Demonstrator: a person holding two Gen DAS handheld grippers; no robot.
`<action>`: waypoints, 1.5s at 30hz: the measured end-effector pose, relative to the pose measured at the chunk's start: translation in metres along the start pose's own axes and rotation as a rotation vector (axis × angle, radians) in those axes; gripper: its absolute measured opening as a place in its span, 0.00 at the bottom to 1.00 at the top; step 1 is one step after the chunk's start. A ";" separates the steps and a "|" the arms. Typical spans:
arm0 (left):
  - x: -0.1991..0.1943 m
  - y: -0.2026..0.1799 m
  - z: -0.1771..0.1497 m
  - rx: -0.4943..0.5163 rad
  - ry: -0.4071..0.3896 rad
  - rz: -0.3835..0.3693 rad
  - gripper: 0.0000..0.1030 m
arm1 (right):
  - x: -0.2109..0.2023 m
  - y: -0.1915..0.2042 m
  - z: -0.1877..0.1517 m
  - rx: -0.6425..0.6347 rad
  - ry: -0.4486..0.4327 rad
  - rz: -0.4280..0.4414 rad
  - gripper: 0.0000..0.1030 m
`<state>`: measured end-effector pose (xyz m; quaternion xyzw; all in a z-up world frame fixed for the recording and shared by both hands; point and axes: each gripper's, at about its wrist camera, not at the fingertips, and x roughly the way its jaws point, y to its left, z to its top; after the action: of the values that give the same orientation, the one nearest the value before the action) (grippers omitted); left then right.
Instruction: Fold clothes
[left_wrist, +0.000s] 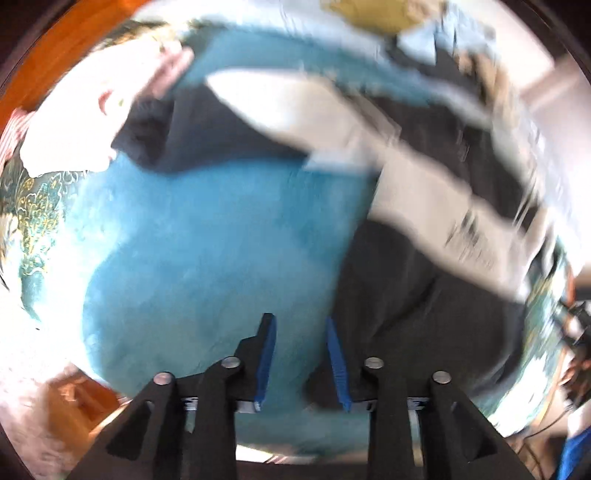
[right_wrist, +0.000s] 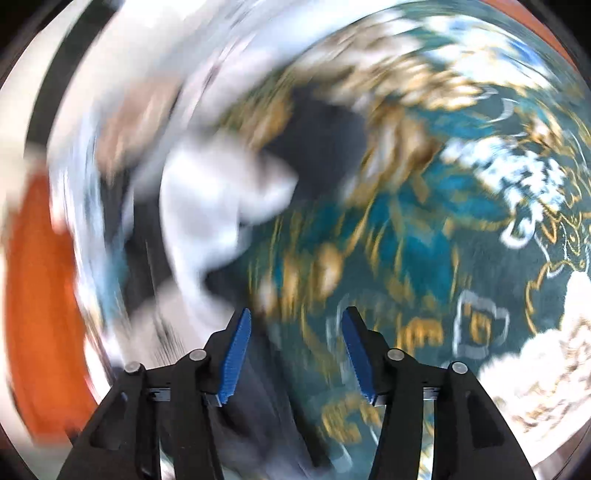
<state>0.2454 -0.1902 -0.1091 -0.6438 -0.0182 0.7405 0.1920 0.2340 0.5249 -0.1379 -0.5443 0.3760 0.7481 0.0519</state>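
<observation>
Blue garment (left_wrist: 207, 258): plain teal-blue cloth, soft and matte, spread broad and nearly flat under the left gripper; a second strip of the same blue (left_wrist: 258, 55) runs along the far side.
Dark garment (left_wrist: 417, 295): black or charcoal cloth, touching the blue one's right edge, partly covered by a white piece (left_wrist: 417, 199) with small dark print.
Bedcover (right_wrist: 461, 229): teal with gold and white pattern, lying under the clothes.
Left gripper (left_wrist: 301, 354): jaws parted, nothing between the blue pads, pointing down over the seam of blue and dark cloth.
Right gripper (right_wrist: 295, 350): jaws apart, empty, above the bedcover; white cloth (right_wrist: 218, 206) lies beside it, blurred.
Floor (left_wrist: 62, 48): orange-brown, at the edge.
</observation>
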 end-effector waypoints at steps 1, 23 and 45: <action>-0.003 -0.004 0.002 -0.014 -0.035 -0.028 0.46 | 0.002 -0.007 0.012 0.070 -0.051 0.012 0.52; 0.056 -0.054 -0.014 -0.067 0.010 -0.073 0.51 | 0.057 -0.027 0.110 0.397 -0.222 0.255 0.09; 0.067 -0.047 -0.010 -0.111 0.034 -0.084 0.51 | 0.045 -0.035 0.107 0.345 -0.251 0.147 0.65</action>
<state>0.2612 -0.1285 -0.1613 -0.6648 -0.0830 0.7185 0.1869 0.1495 0.6009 -0.1810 -0.4010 0.5279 0.7363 0.1359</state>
